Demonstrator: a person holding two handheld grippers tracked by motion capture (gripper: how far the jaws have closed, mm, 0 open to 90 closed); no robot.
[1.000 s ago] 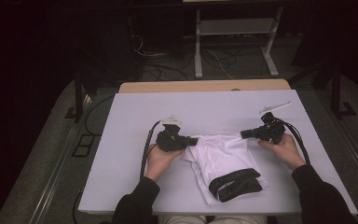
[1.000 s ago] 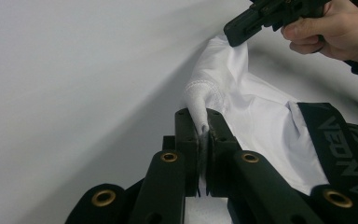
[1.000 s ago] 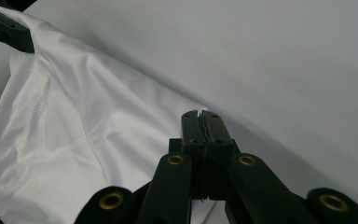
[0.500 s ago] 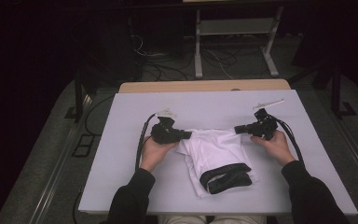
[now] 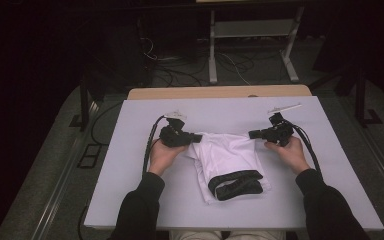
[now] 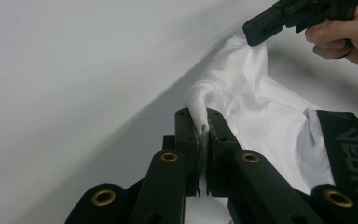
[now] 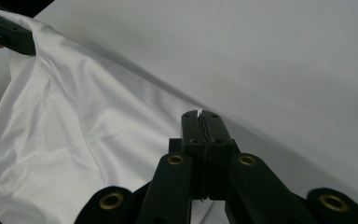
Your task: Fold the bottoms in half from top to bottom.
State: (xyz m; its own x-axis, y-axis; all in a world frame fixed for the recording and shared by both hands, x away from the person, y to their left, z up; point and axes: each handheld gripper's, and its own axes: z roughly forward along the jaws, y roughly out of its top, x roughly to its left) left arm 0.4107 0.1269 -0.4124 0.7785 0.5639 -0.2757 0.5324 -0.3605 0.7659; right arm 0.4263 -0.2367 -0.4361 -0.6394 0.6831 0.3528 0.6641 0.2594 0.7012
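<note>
A white garment [image 5: 227, 155] with a black waistband [image 5: 235, 184] lies on the white table [image 5: 130, 190], stretched between both grippers. My left gripper [image 5: 196, 136] is shut on its left corner; in the left gripper view the jaws [image 6: 203, 128] pinch a bunched hem of the garment [image 6: 261, 107]. My right gripper [image 5: 252, 134] is shut on the right corner. Its closed jaws [image 7: 200, 116] lie over the cloth [image 7: 74, 116]. The left gripper view catches the right gripper [image 6: 261, 30] clamping the far corner, and the waistband [image 6: 349, 144] beside it. The left gripper [image 7: 14, 39] appears at the top left of the right gripper view.
A wooden board [image 5: 220, 92] runs along the table's far edge. Beyond it stand a metal frame [image 5: 252, 45] and loose cables [image 5: 175, 60] on the dark floor. Black cables [image 5: 149, 145] trail from both grippers across the table.
Both hands have moved away from the person toward the far side of the table, dragging the garment with them. The top edge is now pulled straighter between the grippers.
</note>
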